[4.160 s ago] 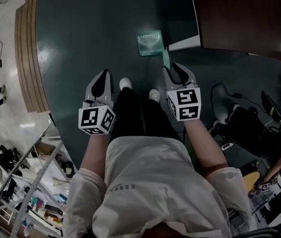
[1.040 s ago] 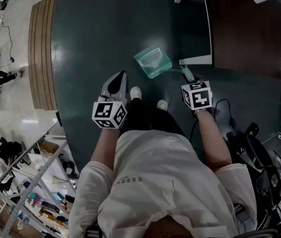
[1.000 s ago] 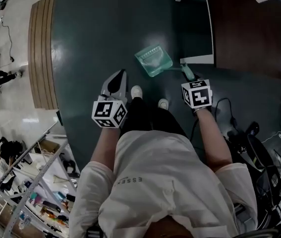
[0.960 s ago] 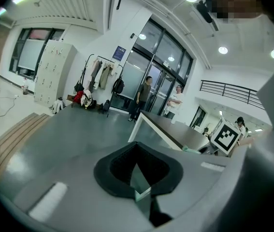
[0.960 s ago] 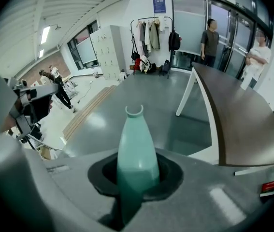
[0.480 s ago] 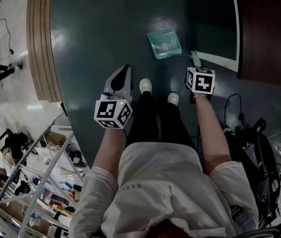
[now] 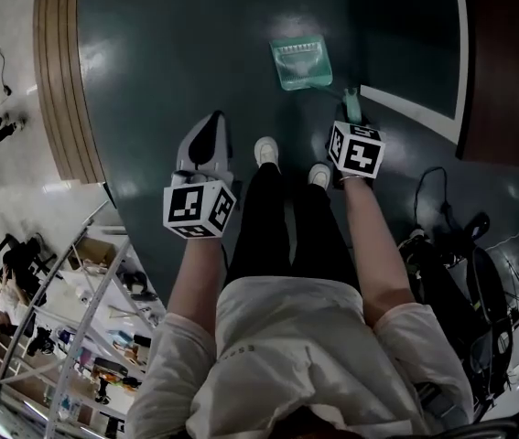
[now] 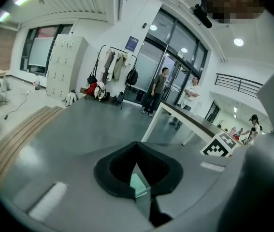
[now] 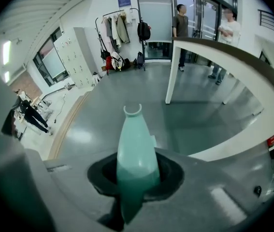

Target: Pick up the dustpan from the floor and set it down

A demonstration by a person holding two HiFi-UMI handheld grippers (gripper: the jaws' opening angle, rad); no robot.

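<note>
The teal dustpan (image 7: 301, 62) is low over the dark green floor ahead of the person's shoes; whether it touches the floor I cannot tell. Its handle (image 7: 351, 104) runs back to my right gripper (image 7: 352, 115), which points steeply down and is shut on it. In the right gripper view the handle (image 9: 136, 144) sticks out from between the jaws, its hooked end on top. My left gripper (image 7: 215, 124) hangs to the left of the shoes, shut and holding nothing. In the left gripper view (image 8: 137, 170) a sliver of the teal pan shows past the jaws.
A dark-topped table (image 7: 508, 62) with a white edge (image 7: 415, 112) stands at the right. A wooden strip (image 7: 58, 71) borders the floor at the left. Cables and gear (image 7: 447, 236) lie at lower right, metal shelving (image 7: 76, 337) at lower left. People (image 9: 180, 18) stand far off by the glass doors.
Both grippers have sunk lower toward the floor. The dustpan went down with the right gripper and now sits farther ahead of the shoes, its mouth turned away. The grip on the handle is unchanged.
</note>
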